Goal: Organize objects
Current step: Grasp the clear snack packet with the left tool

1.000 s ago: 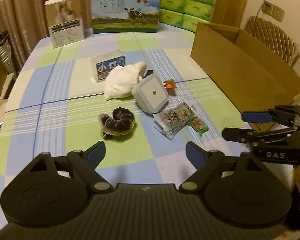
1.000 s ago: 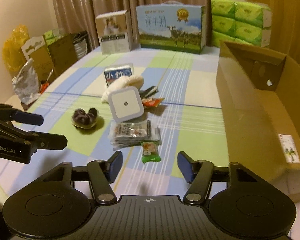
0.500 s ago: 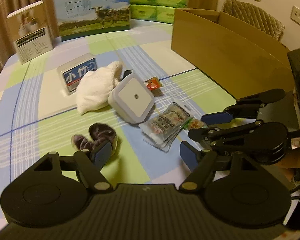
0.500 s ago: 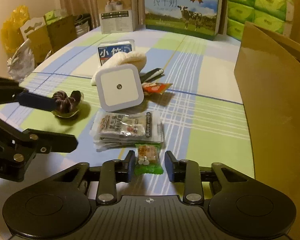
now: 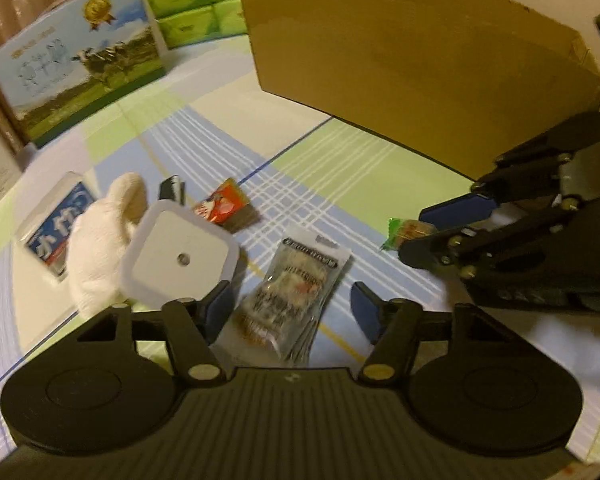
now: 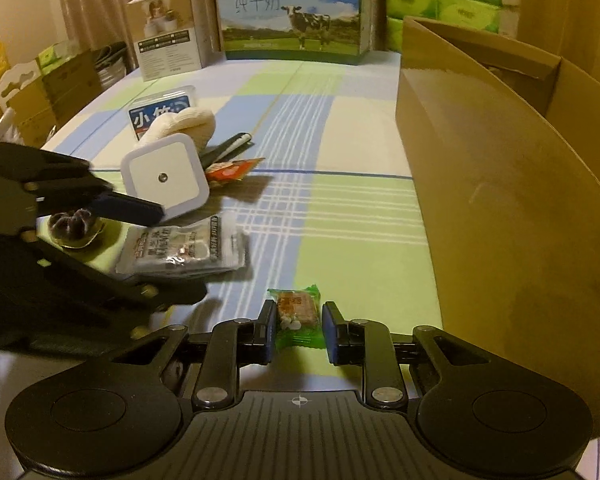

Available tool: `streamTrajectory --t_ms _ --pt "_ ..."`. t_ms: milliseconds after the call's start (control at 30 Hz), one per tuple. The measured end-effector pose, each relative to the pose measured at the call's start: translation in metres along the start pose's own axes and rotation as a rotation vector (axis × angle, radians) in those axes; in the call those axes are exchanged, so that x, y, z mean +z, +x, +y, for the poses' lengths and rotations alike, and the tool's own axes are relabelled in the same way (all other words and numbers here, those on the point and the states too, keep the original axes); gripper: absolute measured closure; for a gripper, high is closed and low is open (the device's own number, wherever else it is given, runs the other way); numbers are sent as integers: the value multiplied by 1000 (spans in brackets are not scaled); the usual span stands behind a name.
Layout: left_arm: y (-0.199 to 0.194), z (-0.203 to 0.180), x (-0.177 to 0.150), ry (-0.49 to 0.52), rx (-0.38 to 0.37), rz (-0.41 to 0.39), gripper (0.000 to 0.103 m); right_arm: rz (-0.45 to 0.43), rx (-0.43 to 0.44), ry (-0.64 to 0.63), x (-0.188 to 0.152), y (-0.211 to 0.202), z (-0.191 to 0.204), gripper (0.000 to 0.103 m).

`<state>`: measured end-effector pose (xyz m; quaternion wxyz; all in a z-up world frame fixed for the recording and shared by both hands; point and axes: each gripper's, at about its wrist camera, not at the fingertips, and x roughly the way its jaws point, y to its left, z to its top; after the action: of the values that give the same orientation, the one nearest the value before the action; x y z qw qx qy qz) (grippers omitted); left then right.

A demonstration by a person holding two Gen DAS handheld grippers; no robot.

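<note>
A small green candy packet (image 6: 298, 316) lies between the pads of my right gripper (image 6: 298, 330), which press in on both its sides. The left wrist view shows the same packet (image 5: 404, 232) in my right gripper (image 5: 414, 232). My left gripper (image 5: 292, 308) is open, low over a stack of clear snack packets (image 5: 296, 280) that sits between its fingers. From the right wrist view the left gripper (image 6: 182, 252) straddles that stack (image 6: 184, 248). A white square night light (image 5: 180, 258) leans just left of it.
An open cardboard box (image 6: 500, 160) stands along the right side. Behind the night light lie a white cloth (image 5: 100, 232), a blue-labelled box (image 5: 56, 224), a red sachet (image 5: 224, 208) and a black clip (image 5: 172, 192). A dark scrunchie (image 6: 72, 226) sits left. A milk carton (image 6: 292, 12) stands at the back.
My left gripper moved forward and right, from the scrunchie to the clear packet stack. The right gripper's fingers narrowed onto the green candy packet.
</note>
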<state>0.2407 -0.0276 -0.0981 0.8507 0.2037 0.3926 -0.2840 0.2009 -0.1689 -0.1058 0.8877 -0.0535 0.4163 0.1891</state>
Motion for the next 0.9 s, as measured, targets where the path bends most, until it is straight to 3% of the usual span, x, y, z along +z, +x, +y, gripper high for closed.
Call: streamTrajectory --t_ms 67,167,200,367,733,900 --pt "6 2 1 0 -9 22 47 -4 4 5 -1 -1 0 82" --pt "2 4 -1 -45 -3 43 67 -5 7 9 -1 -3 0 82" --pt "-1 5 -3 -75 3 55 69 -4 10 8 -2 -4 0 82" --pt "-18 1 -24 -206 57 68 69 -2 27 -3 -7 -6 4 81" --pt "-21 1 -30 -300 88 36 63 -27 -3 -93 -12 -2 16 80" --pt "-25 -2 -32 -341 106 38 71 -29 -9 -86 -11 -1 18 83"
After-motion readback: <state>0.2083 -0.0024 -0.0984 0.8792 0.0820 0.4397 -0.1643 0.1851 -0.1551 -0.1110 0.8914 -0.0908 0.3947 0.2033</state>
